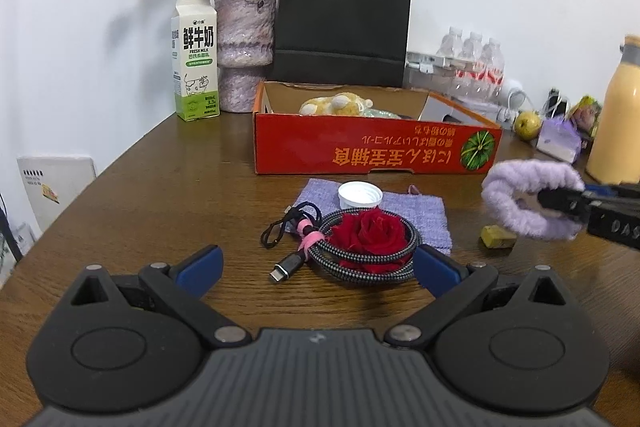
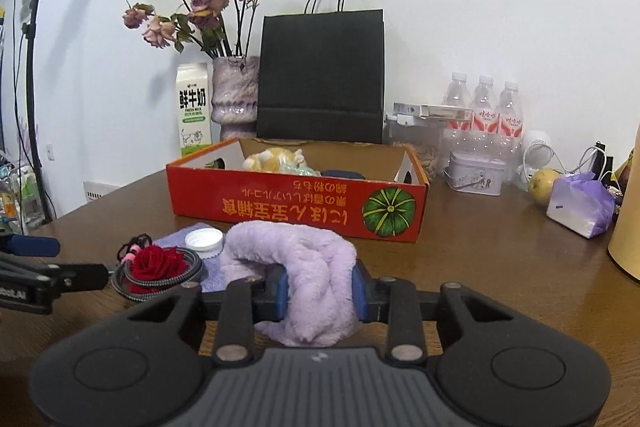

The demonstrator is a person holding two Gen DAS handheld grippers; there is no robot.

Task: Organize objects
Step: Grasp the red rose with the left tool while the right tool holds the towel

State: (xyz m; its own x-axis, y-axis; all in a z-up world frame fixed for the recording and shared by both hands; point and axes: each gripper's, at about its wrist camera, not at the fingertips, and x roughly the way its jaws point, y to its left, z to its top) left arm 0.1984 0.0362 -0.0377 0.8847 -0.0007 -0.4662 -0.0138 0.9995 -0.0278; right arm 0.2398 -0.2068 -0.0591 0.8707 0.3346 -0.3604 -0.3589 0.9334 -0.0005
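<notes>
The right gripper (image 2: 320,293) has its jaws clamped on a fluffy purple cloth (image 2: 296,259), lifted clear of the table (image 1: 160,211), its length arching toward the red box (image 2: 280,203). Bare wood lies open right of the box. The left gripper (image 1: 316,273) gapes wide and empty over the cable (image 1: 360,267) and rose (image 1: 372,233).
</notes>
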